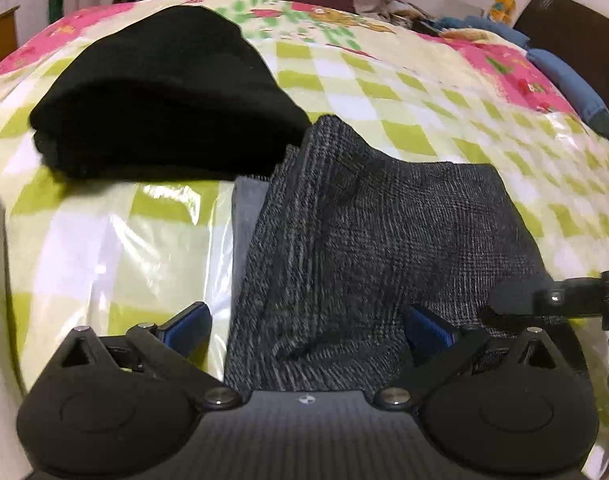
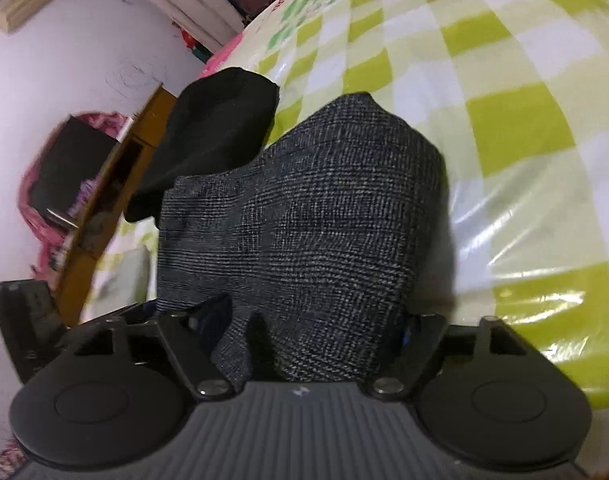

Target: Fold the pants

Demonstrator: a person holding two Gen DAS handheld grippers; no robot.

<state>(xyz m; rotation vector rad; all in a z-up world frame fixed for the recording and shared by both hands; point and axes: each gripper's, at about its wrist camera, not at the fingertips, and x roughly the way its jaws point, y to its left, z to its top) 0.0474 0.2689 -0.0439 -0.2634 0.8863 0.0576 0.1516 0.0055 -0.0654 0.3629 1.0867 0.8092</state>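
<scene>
The grey checked pants lay folded on the bed's plastic-covered green-and-white checked sheet, filling the lower centre of the left wrist view and reaching down to the camera. The left gripper sat low at the bottom of that frame with its jaws spread wide; the blue pad of one finger rested over the bare sheet to the left of the cloth, and the other blue pad lay on top of the fabric, so nothing was clamped between them. A folded black garment occupied the upper left of the frame, its near corner touching the pants' far edge. At the right edge the dark tip of the right gripper reached in over the pants. In the right wrist view the pants rose up the centre of the frame, with the black garment behind them toward the upper left. The right gripper also had its jaws apart, the cloth bunched and draped between and over them, one fold pushed against the left finger; no pinch was visible.
</scene>
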